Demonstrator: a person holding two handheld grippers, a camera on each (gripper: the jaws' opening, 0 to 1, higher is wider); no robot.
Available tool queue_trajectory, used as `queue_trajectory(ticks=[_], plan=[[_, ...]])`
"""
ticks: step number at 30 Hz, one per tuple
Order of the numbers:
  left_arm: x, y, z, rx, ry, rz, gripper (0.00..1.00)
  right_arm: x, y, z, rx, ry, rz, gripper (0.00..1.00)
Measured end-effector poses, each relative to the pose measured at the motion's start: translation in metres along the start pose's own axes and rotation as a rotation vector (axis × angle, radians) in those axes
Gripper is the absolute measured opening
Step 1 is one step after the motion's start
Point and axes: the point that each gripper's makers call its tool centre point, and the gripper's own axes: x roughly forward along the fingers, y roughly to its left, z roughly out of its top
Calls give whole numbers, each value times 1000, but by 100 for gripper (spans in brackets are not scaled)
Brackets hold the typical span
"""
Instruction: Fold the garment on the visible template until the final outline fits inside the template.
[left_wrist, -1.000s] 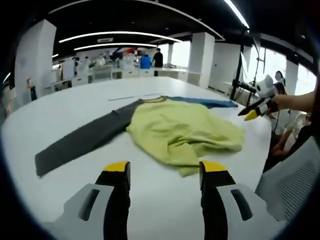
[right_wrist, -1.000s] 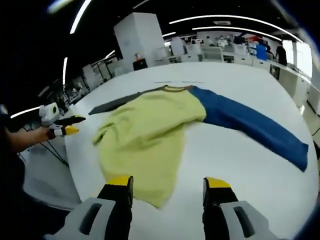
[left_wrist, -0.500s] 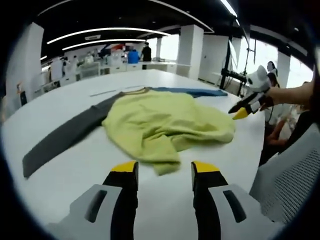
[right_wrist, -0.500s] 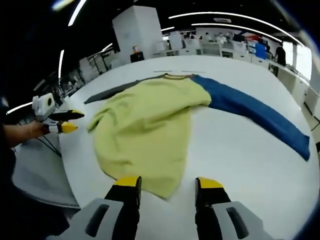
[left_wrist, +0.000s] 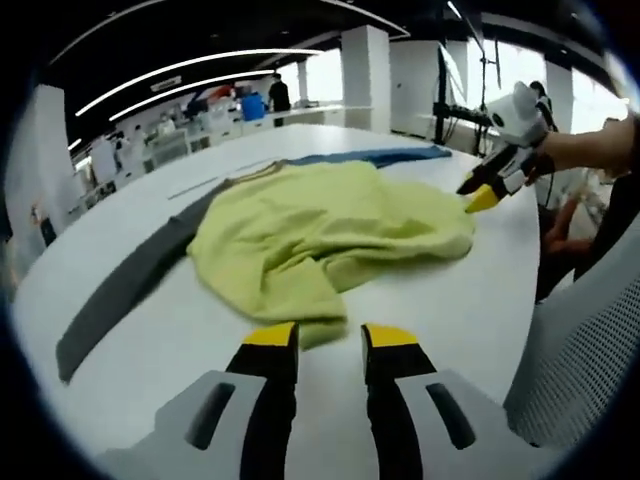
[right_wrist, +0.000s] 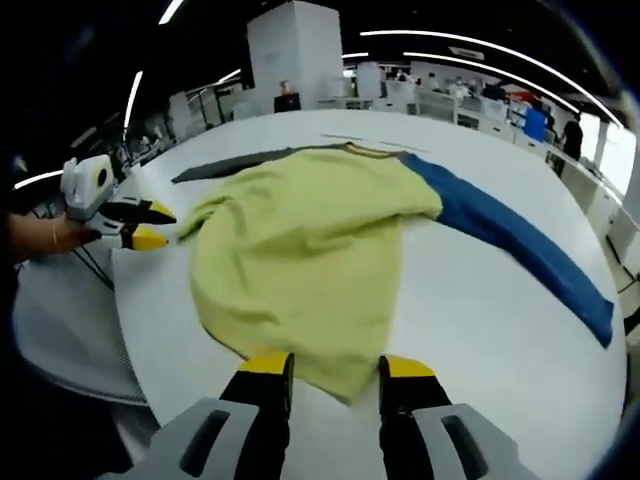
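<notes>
We have both sets of jaws parted with a narrow gap and nothing between them yet: the left gripper (left_wrist: 330, 340) sits right at one bottom corner of the garment (left_wrist: 320, 235), the right gripper (right_wrist: 335, 368) at the other corner of the same hem. The garment, a yellow-green body with a grey sleeve (left_wrist: 125, 290) and a blue sleeve (right_wrist: 510, 240) spread out to either side, lies bunched on the white table (right_wrist: 480, 330); we cannot make out any template outline from here. To do this grab well, we slide each lower jaw under the hem edge, close on a single layer near the corner, and take both corners evenly. Then we lift together, so the crumpled body draws flat rather than twisting, keeping both sleeves on the table.
</notes>
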Motion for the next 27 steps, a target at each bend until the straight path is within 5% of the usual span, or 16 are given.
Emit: queue_trajectory(ticks=[6, 7, 16, 22, 27], plan=[[9, 0, -10, 76, 72, 31, 18, 0, -2, 1, 28, -5, -9, 29], [10, -2, -4, 76, 39, 27, 18, 1, -2, 1, 30, -6, -11, 29], [13, 6, -2, 39, 49, 58, 8, 1, -6, 1, 64, -8, -27, 22], [9, 14, -6, 44, 91, 80, 6, -3, -12, -3, 101, 18, -41, 6], [0, 18, 1, 31, 77, 82, 3, -4, -17, -4, 167, 13, -32, 2]])
